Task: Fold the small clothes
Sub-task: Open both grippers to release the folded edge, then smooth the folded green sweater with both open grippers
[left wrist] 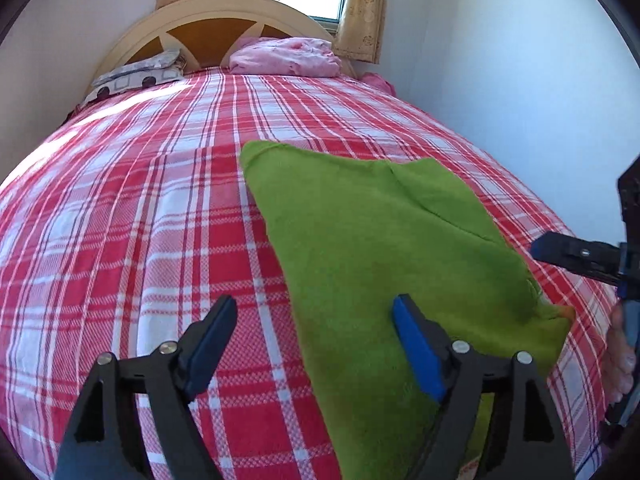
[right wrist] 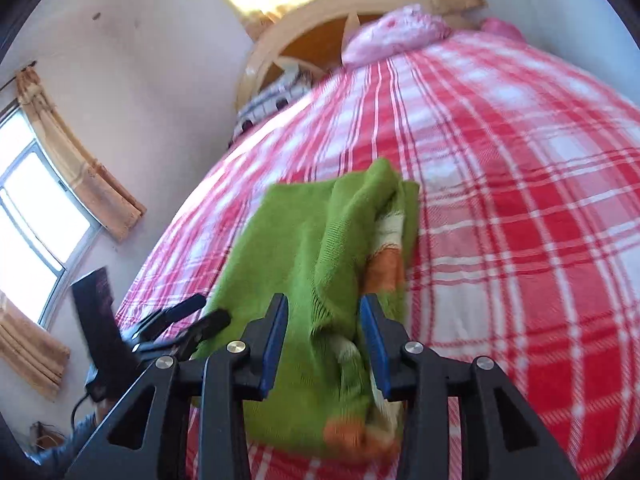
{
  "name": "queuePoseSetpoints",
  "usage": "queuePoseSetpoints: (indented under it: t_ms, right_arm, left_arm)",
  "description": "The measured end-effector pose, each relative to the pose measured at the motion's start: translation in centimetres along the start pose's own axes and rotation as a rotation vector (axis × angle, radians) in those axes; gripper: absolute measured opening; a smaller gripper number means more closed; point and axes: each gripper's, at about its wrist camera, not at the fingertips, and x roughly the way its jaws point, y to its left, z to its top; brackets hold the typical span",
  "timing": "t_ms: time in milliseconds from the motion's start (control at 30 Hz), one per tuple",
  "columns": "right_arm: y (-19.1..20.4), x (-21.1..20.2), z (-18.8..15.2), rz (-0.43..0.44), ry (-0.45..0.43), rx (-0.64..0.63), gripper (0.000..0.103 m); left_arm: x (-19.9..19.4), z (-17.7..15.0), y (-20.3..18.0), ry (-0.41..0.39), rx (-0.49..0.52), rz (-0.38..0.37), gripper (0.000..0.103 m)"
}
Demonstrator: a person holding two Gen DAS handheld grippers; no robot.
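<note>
A small green knitted garment (left wrist: 372, 248) with orange and cream trim lies folded on the red plaid bed (left wrist: 140, 208). My left gripper (left wrist: 314, 340) is open above the garment's near left edge, its right finger over the cloth. My right gripper (right wrist: 324, 340) is partly open, its jaws either side of a raised fold of the green garment (right wrist: 316, 248) without clamping it. The right gripper also shows at the right edge of the left wrist view (left wrist: 576, 258). The left gripper shows at the lower left of the right wrist view (right wrist: 188, 320).
A pink bundle (left wrist: 284, 56) and a grey patterned pillow (left wrist: 136, 76) lie at the wooden headboard (left wrist: 208, 24). A white wall (left wrist: 500, 60) runs along the bed's right side. Curtained windows (right wrist: 40, 208) are behind and to the left.
</note>
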Motion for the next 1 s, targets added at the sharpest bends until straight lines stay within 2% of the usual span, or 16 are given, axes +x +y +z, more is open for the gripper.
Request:
queuePoseSetpoints:
  t_ms: [33,100,167,267,300,400,500,533,600,667,733,800,833,900,1000]
  right_arm:
    - [0.0,0.9,0.2,-0.021,0.015,0.0,0.013]
    - [0.4,0.8,0.3,-0.045,0.007,-0.026,0.011]
    - [1.6,-0.6,0.0,-0.103,-0.04,-0.088,0.009]
    - [1.0,-0.1,-0.1,-0.176,-0.021,-0.09,0.008]
    - [0.3,0.6,-0.3,-0.203,0.0,-0.085,0.008]
    - [-0.9,1.1,-0.2,-0.181,0.022,-0.052,0.011]
    - [0.5,-0.5,0.2,-0.255,-0.041,-0.081,0.037]
    - [1.6,-1.1,0.3,-0.279,-0.086,-0.12,0.037]
    - [4.2,-1.7,0.6,-0.255,-0.12,-0.218,0.037]
    - [6.6,-0.8,0.8,-0.186,-0.078,-0.303,0.037]
    - [7.4,1.6,1.1,-0.144,-0.001,-0.327,0.037]
    - [7.0,4.6,1.0,-0.168,0.116,-0.323,0.037]
    - [6.2,6.5,0.9,-0.231,0.17,-0.319,0.036]
    - [5.5,7.4,1.1,-0.224,0.146,-0.324,0.036]
    - [5.8,7.4,1.6,-0.245,0.163,-0.279,0.036]
  left_arm:
    - [0.1,-0.1,-0.1,-0.002,-0.005,-0.007,0.086]
    - [0.2,-0.4,-0.6,-0.006,-0.001,-0.004,0.086]
    - [0.1,-0.4,-0.9,-0.015,0.011,-0.005,0.087]
    - [0.0,-0.9,-1.4,-0.025,0.047,0.009,0.098]
    - [0.2,-1.0,-1.5,-0.019,0.054,0.005,0.098]
    - [1.0,-1.3,-1.7,0.018,0.064,0.003,0.099]
    - [1.1,-1.5,-1.3,0.028,0.05,0.007,0.103]
    - [1.2,-1.5,-1.2,0.027,0.044,0.007,0.103]
    - [1.2,-1.7,-1.1,0.03,0.035,0.0,0.103]
    - [1.3,-1.7,-1.1,0.033,0.034,-0.001,0.103]
    - [1.3,-1.8,-1.2,0.035,0.035,0.004,0.103]
    - [1.3,-1.9,-1.3,0.035,0.036,0.008,0.103]
    - [1.3,-1.9,-1.2,0.035,0.033,0.006,0.103]
    - [1.5,-1.9,-0.8,0.047,0.013,-0.01,0.103]
    - [1.4,-2.0,0.0,0.052,-0.039,-0.042,0.103]
